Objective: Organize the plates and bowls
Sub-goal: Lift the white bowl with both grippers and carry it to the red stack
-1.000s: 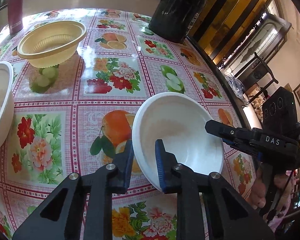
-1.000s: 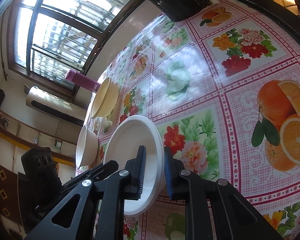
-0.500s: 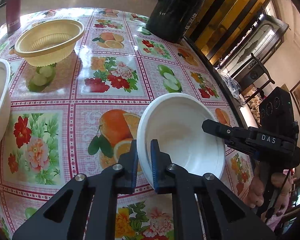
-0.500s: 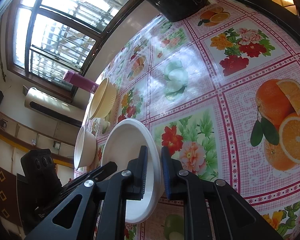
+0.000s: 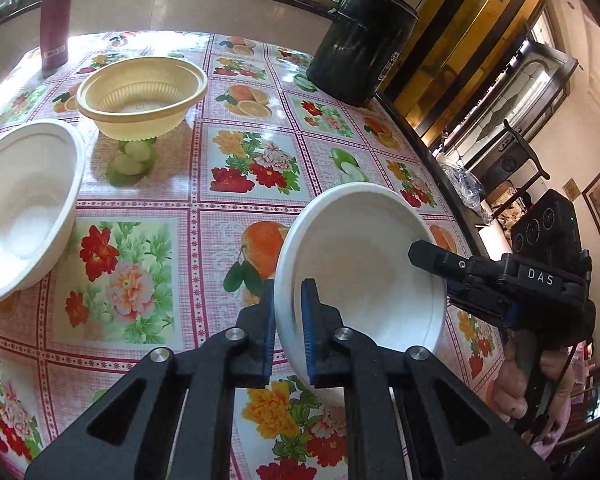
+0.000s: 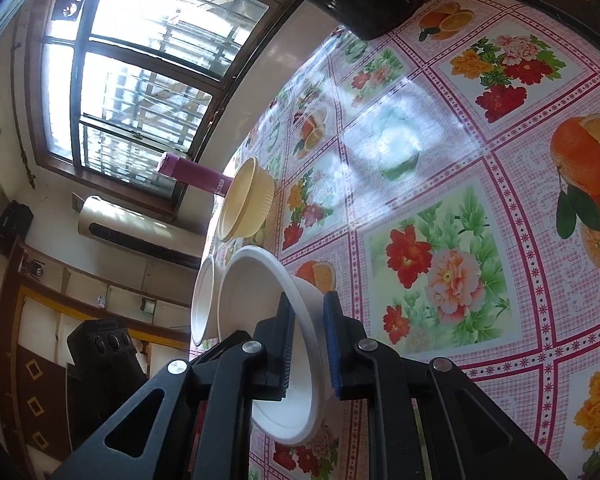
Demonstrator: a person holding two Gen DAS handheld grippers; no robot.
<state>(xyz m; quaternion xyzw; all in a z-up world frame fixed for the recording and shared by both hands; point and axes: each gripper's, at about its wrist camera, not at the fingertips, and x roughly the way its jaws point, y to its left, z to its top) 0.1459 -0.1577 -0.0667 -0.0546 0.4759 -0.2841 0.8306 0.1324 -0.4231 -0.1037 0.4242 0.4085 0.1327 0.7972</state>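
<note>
I've got both grippers on the same white foam bowl (image 5: pixel 360 264). My left gripper (image 5: pixel 288 320) is clamped on its near rim, one finger outside, one inside. My right gripper (image 6: pixel 306 340) pinches the opposite rim, and in the left wrist view it shows on the far side of the bowl (image 5: pixel 452 268). The bowl is tilted and looks lifted off the glossy fruit-and-flower oilcloth table (image 5: pixel 240 160), though I can't tell whether its base touches anywhere.

Progress, as I judge it: early. Nothing looks stacked. A second white foam bowl (image 5: pixel 24 208) sits alone on the table to my left. A pale yellow ribbed plastic bowl (image 5: pixel 142 96) stands farther back, apart from it, near a maroon tumbler (image 5: pixel 56 20). A black cylindrical container (image 5: pixel 364 44) stands at the far table edge. I see no plates in either view.

Left to do, I'd guess: carry the held bowl over and nest it in the other white one, then deal with the yellow bowl. Two grippers on one light bowl risk bending the rim.
</note>
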